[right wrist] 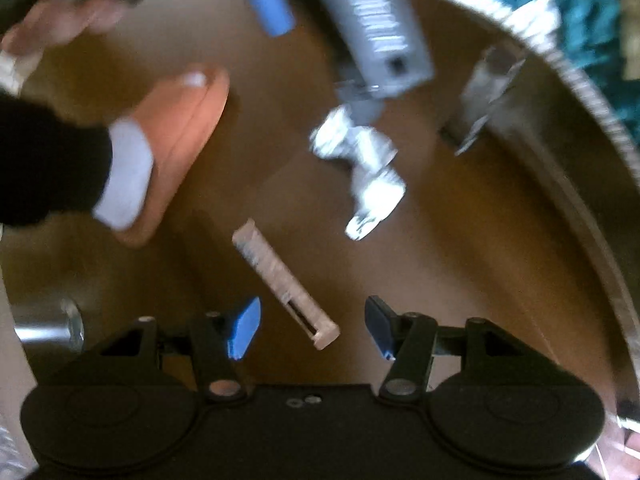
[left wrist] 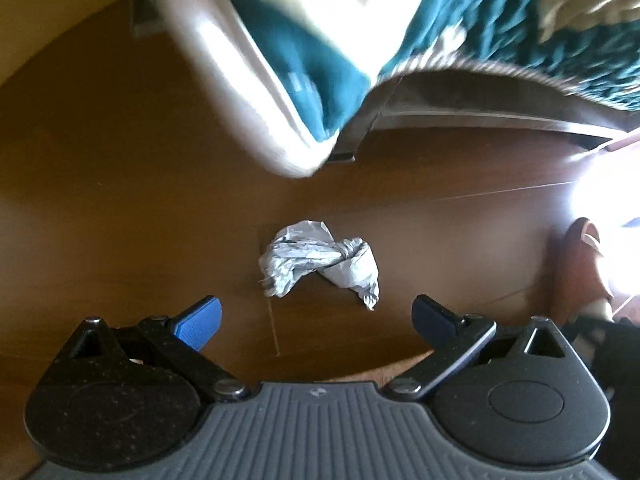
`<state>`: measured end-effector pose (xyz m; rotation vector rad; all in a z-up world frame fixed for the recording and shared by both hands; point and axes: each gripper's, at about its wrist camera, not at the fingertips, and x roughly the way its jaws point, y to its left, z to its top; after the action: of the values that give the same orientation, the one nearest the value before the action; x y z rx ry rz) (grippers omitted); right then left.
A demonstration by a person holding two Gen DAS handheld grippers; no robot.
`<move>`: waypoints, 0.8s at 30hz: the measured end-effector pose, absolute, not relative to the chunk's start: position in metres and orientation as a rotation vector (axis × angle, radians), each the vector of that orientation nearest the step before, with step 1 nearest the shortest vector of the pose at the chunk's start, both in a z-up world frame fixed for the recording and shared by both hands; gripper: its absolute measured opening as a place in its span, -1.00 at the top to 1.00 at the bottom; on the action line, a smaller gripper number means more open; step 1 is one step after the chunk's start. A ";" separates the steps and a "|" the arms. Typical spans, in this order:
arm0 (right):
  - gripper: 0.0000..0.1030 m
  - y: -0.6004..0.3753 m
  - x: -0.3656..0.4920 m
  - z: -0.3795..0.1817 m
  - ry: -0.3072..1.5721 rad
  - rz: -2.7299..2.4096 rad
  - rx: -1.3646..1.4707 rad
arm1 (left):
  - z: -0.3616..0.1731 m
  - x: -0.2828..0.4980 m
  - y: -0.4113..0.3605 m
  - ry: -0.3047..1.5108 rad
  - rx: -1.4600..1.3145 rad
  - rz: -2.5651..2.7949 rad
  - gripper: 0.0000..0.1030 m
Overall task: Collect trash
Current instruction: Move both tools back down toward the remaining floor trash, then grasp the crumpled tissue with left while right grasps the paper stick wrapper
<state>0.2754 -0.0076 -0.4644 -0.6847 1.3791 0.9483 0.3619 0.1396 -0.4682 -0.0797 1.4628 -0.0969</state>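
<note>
Left gripper [left wrist: 317, 322]: the blue-padded jaws are held wide apart and nothing is gripped. Directly ahead of the gap, a little beyond the pad tips and apart from them, a crumpled ball of white-grey paper [left wrist: 320, 264] is seen lying on the brown wooden floor [left wrist: 120, 208]. Farther out, past the paper, the edge of a bed with a teal and cream knitted blanket [left wrist: 500, 28] is shown; a terracotta slipper [left wrist: 580, 264] is visible off to the right of the jaws.

Right gripper [right wrist: 312, 326]: the jaws are likewise spread, with nothing clamped. A slender pale cardboard stick-like piece [right wrist: 284, 280] is shown lying on the floor, its near end reaching into the gap between the two pads, though no contact can be made out. Beyond it and slightly to the right, the same crumpled paper [right wrist: 360, 168] is seen, with the other gripper's grey body [right wrist: 376, 32] poised just above it. To the left of the jaws a foot in a white sock and terracotta slipper [right wrist: 168, 148] is visible. This view is blurred.

Progress: no piece is seen held, and no bin or bag can be identified. The collection is judged to be at an early stage, with at least the paper and the stick-like piece left to be picked up.
</note>
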 end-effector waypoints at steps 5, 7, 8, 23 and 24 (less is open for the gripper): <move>-0.12 -0.003 0.262 -0.506 1.391 1.008 -0.763 | -0.524 0.374 0.132 1.532 -0.188 -0.077 -0.98; -0.12 -0.003 0.257 -0.518 1.383 1.024 -0.792 | -0.542 0.378 0.132 1.552 -0.258 -0.039 -0.98; -0.12 -0.002 0.254 -0.523 1.378 1.038 -0.807 | -0.550 0.379 0.132 1.560 -0.289 -0.021 -0.98; -0.08 0.021 0.230 -0.575 1.248 1.113 -0.921 | -0.616 0.386 0.136 1.566 -0.517 0.120 -0.96; -0.08 0.022 0.229 -0.576 1.243 1.119 -0.926 | -0.618 0.386 0.136 1.566 -0.514 0.121 -0.96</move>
<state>0.2292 0.0224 -0.5763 -0.9258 1.2431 1.1189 0.3864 0.1362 -0.6181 -0.5143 1.5664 0.1209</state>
